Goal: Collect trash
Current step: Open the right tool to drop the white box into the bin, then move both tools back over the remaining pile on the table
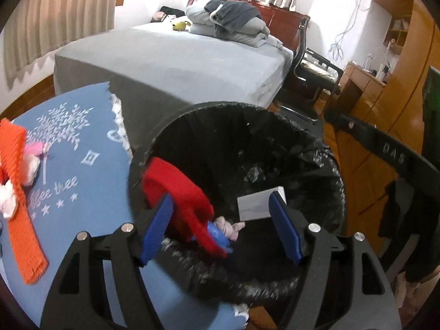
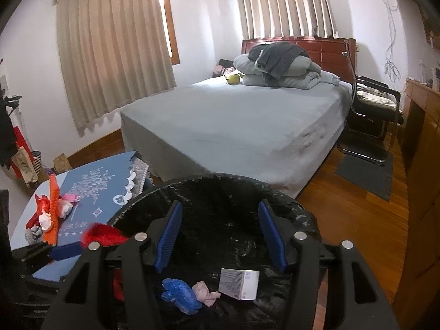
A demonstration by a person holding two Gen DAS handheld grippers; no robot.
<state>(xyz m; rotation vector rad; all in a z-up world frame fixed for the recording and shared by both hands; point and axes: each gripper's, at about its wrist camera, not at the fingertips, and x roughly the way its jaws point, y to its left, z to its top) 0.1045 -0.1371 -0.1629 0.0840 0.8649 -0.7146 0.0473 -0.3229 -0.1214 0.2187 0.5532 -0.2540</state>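
Observation:
A black-lined trash bin [image 1: 275,126] [image 2: 220,187] stands beside a blue-clothed table [image 1: 90,214] [image 2: 90,184]. Inside lie a white box [image 1: 260,202] [image 2: 239,283], a blue plastic scrap [image 2: 178,294] and a pink crumpled tissue [image 1: 228,227] [image 2: 205,293]. My left gripper [image 1: 220,225] is open over the bin's near rim; a blurred red strip [image 1: 176,189] [image 2: 106,233] is in the air just beyond its left finger, apart from the pads. My right gripper [image 2: 220,236] is open and empty above the bin. More trash stays on the table: an orange strip [image 1: 20,192] [image 2: 53,206] and crumpled tissues [image 2: 64,206].
A grey bed [image 2: 233,126] with folded bedding lies behind the bin. A black chair [image 2: 376,110] and wooden cabinets [image 2: 423,192] stand at the right. A dark floor mat [image 2: 365,173] lies on the wooden floor.

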